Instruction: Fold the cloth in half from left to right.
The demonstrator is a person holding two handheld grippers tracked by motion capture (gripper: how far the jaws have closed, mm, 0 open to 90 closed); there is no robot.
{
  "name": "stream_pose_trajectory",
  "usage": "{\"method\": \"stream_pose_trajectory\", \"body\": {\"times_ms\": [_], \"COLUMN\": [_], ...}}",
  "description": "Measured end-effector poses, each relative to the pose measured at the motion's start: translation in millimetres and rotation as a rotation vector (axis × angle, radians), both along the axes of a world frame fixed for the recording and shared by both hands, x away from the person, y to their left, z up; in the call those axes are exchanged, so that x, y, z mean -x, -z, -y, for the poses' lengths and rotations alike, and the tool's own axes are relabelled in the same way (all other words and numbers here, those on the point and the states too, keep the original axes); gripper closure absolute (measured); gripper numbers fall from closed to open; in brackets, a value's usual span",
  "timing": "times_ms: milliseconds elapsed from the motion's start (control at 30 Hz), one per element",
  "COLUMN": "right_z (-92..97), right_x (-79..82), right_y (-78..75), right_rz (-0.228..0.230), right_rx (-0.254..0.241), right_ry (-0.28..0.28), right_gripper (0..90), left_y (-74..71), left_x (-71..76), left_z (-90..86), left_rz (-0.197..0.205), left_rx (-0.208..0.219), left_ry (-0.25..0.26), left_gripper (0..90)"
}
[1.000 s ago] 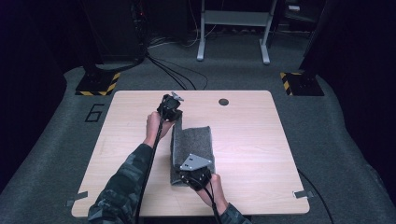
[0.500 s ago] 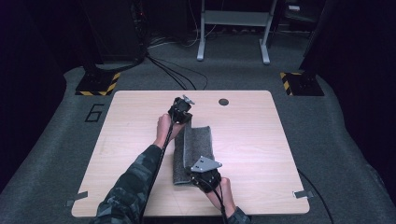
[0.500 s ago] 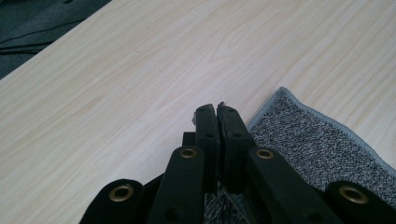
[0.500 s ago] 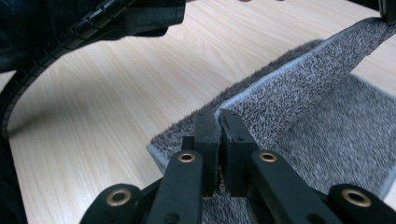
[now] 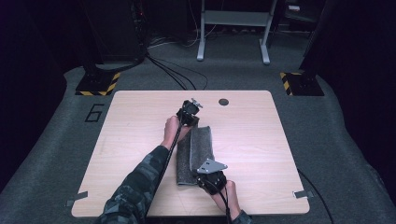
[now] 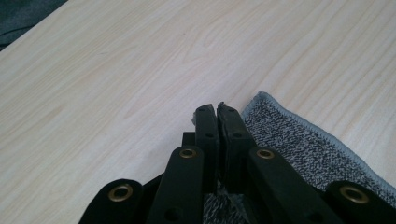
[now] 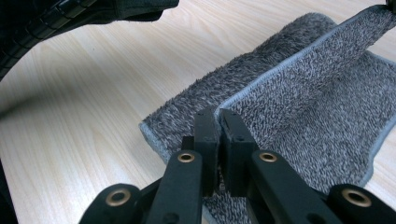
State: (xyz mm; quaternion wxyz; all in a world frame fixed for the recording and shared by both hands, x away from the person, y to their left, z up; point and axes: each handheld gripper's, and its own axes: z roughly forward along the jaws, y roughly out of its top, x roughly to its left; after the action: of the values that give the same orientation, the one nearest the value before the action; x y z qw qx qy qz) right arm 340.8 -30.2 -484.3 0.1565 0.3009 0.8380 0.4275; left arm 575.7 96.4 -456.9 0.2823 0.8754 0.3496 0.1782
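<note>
A dark room with grey carpet is surrounding a light wooden bench (image 5: 140, 140); yellow-and-black hazard-striped base plates are sitting on the floor beyond it, and a large figure "6" (image 5: 95, 112) is marked on the carpet by the bench's far left corner. No brand or label is readable on the work item or the tools. A small dark round spot (image 5: 223, 101) is showing near the far edge of the bench top.

The grey towel (image 5: 196, 151) is lying near the middle of the bench, partly folded over lengthwise, its long axis running from the person's side toward the far edge. One long edge is standing raised above the lower layer, as the right gripper view is showing.

The left gripper (image 5: 190, 113) is sitting at the towel's far end, jaws closed together and pinching the hemmed far corner, with towel fabric showing beneath the jaws in the left gripper view. The right gripper (image 5: 211, 173) is sitting at the near end, jaws likewise closed, gripping the hemmed edge of the upper layer in the right gripper view.

Each gripper is thus holding one end of the same long edge, so the towel is stretching between them along its length. Judged from this, the fold is being laid across the short axis direction: both held corners need carrying sideways together and lowering onto the opposite long edge, kept level with each other so the hems align.
</note>
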Motion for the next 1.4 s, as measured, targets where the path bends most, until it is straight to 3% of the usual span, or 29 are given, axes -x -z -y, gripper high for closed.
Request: {"method": "stream_pose_trajectory", "body": {"times_ms": [600,767,900,1167,1267,1400], "right_z": [15.6,21.2,29.7,52.2,58.1,66.5], "right_x": [3.3,3.4,3.9,5.9,5.3,1.3], "right_y": [6.3,9.2,12.2,21.0,23.0,21.9], "right_rz": [-0.022,-0.021,-0.034,-0.086,-0.107,-0.122], "right_rx": [0.021,0.066,0.086,0.114,0.128,0.102], "right_ry": [0.051,0.092,0.120,0.195,0.229,0.235], "right_gripper": [84.9,79.0,73.8,59.2,55.4,48.8], "left_y": [8.6,8.6,1.1,-0.9,4.2,10.6], "left_x": [-1.4,-2.5,-0.2,4.7,6.7,10.7], "left_z": [22.0,22.2,15.3,-10.1,-23.6,-42.5], "left_rz": [-0.016,-0.031,-0.020,-0.010,-0.031,-0.036], "left_rx": [0.001,0.043,0.071,0.072,0.061,0.071], "left_ry": [0.035,0.027,0.009,-0.029,-0.037,-0.066], "left_gripper": [85.7,54.1,38.6,29.4,28.6,26.7]}}
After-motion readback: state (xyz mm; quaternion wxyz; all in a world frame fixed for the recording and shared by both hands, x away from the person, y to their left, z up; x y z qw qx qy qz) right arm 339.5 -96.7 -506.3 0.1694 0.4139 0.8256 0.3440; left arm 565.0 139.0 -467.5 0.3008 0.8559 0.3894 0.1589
